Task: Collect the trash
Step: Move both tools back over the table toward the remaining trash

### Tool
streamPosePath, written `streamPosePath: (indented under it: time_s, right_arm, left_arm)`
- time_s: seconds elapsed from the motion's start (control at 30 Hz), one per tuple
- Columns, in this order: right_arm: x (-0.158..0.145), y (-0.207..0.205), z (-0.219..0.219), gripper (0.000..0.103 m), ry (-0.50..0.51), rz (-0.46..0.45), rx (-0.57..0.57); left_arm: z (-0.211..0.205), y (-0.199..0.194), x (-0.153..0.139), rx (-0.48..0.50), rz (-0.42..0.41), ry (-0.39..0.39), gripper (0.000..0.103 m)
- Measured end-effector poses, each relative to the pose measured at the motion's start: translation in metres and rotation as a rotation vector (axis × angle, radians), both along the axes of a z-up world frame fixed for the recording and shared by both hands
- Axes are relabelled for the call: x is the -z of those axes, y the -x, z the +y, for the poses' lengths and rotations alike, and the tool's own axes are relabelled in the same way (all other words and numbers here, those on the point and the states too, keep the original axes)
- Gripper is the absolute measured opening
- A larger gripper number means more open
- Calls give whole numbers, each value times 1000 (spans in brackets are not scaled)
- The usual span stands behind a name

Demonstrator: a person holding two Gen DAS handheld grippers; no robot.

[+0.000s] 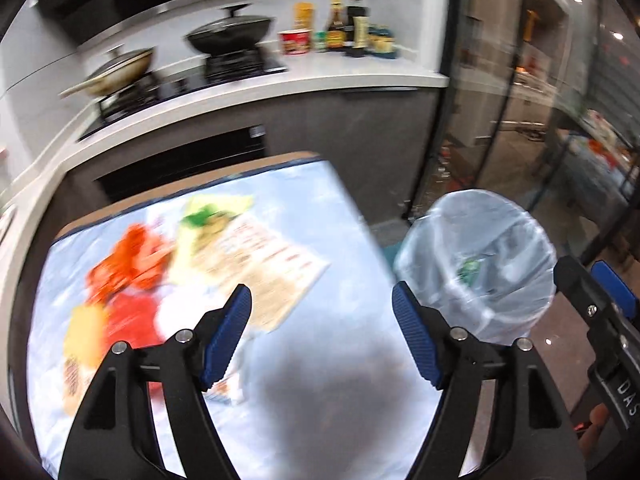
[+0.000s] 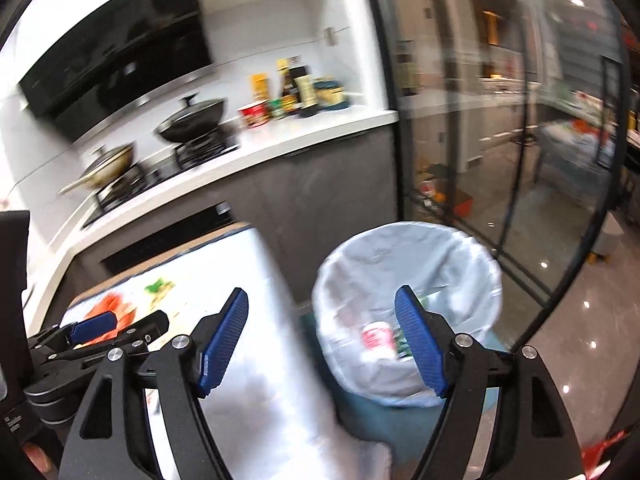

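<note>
Nearest to the left wrist camera: left gripper, jaws wide apart, nothing between the blue pads, only pale tablecloth below. Beyond the left pad, lying on the cloth: blurred trash pile, namely orange-red wrappers, a yellow packet, a green-and-yellow wrapper and a printed paper leaflet. Leaflet just ahead of the left fingertip, apart from it, not touched. To the right of the table edge, on the floor: trash bin lined with a clear bag, a green piece visible inside. Right gripper seen at the far right edge of this view, beside the bin.

Nearest to the right wrist camera: right gripper, also spread wide and holding nothing. Between and behind its fingers: bin, with a red-and-white wrapper and something green at the bottom, well below the pads. At the left, over the table: left gripper, near the orange wrappers.
</note>
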State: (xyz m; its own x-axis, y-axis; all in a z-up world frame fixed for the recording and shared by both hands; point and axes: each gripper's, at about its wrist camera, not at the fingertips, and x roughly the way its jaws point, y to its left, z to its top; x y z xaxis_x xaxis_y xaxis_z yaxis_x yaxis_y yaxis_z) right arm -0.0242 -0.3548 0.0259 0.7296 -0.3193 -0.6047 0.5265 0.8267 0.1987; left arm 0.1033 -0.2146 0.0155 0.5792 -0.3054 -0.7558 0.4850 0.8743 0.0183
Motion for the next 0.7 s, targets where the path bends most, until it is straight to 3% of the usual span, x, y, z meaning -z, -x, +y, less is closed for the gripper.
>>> streamPosePath:
  time_s: [0.2, 0.3, 0.43, 0.7]
  right_arm:
    - [5, -14, 57, 73, 25, 29, -129]
    - [11, -19, 81, 73, 19, 44, -181]
    - [20, -28, 107, 73, 10, 71, -235]
    - [40, -42, 150, 73, 7, 129, -315]
  left_arm:
    - [72, 5, 5, -100, 13, -20, 69]
    - [109, 7, 12, -160, 28, -22, 77]
    - [151, 7, 28, -221, 56, -31, 77]
    - [217, 8, 52, -324, 58, -25, 87]
